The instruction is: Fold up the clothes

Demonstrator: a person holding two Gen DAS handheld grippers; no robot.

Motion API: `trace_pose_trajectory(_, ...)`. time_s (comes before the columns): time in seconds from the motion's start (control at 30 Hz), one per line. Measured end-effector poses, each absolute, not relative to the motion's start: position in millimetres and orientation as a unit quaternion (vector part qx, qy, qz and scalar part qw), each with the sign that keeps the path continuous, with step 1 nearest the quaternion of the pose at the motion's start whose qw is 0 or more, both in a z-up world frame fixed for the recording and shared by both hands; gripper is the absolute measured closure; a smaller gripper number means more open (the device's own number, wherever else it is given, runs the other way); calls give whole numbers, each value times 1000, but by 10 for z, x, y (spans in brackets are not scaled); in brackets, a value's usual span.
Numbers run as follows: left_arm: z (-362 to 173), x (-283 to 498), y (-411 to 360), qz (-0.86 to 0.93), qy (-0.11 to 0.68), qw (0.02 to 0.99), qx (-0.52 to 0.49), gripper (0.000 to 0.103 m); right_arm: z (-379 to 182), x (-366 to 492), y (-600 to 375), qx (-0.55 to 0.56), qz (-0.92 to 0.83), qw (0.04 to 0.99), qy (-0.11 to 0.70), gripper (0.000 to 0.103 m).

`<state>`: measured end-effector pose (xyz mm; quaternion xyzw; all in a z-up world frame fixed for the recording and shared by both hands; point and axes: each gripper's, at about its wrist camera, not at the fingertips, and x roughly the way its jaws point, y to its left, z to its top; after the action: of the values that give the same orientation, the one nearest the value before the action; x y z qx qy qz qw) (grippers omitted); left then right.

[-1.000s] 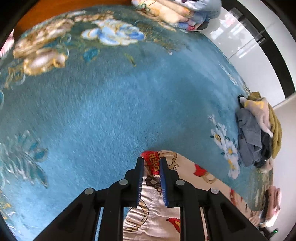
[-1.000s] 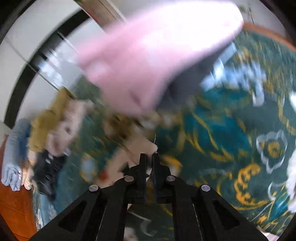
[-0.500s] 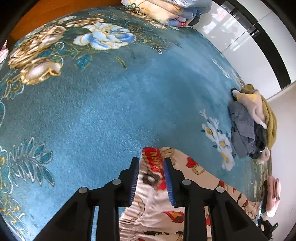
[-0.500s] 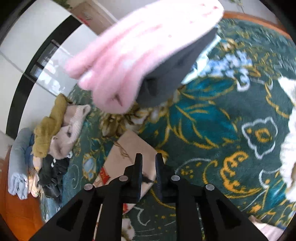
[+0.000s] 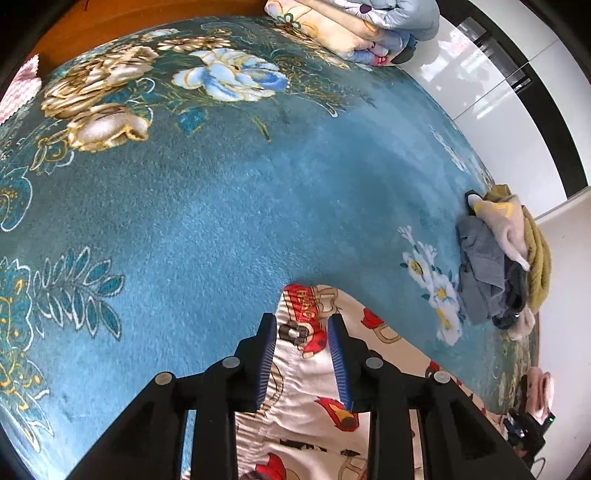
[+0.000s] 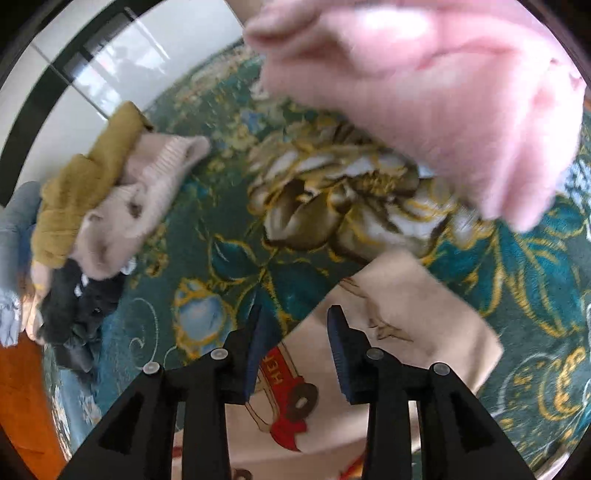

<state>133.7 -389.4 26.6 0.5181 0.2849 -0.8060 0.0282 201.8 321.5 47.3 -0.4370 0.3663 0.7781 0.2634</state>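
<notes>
Jaws of both the left gripper (image 5: 302,328) and the right gripper (image 6: 293,321) have just been opening and stand spread, clear of the printed shorts (image 5: 314,391) lying flat on the carpet (image 5: 221,206), likely just released. Only the left view shows folded bedding (image 5: 354,26) at top; only the right shows a pink sleeve (image 6: 424,74), upper right.

A big blue-green rug (image 5: 229,206) with gold and white flowers covers the floor. Past its edge, orange wood floor (image 5: 110,26) shows at the top, and shiny white tiles (image 5: 509,122) with a black stripe (image 5: 550,122) lie on the right. A pink checked scrap (image 5: 20,92) peeks in at the left edge.
</notes>
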Motion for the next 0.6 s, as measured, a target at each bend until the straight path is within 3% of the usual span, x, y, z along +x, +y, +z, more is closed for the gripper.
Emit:
trace_pose_trajectory(0.17, 274, 1380, -3868, -807, 292, 19, 514, 69, 425, 2083, 3189, -438, 769, 277, 375, 69)
trace_pose_trajectory(0.33, 182, 1376, -3875, -793, 312, 16, 522, 69, 385, 2100, 3250, -438, 763, 297, 372, 102)
trace_pose_trajectory(0.6, 104, 1409, -3921, -784, 327, 24, 527, 69, 578, 2158, 3313, -409, 784, 276, 376, 102)
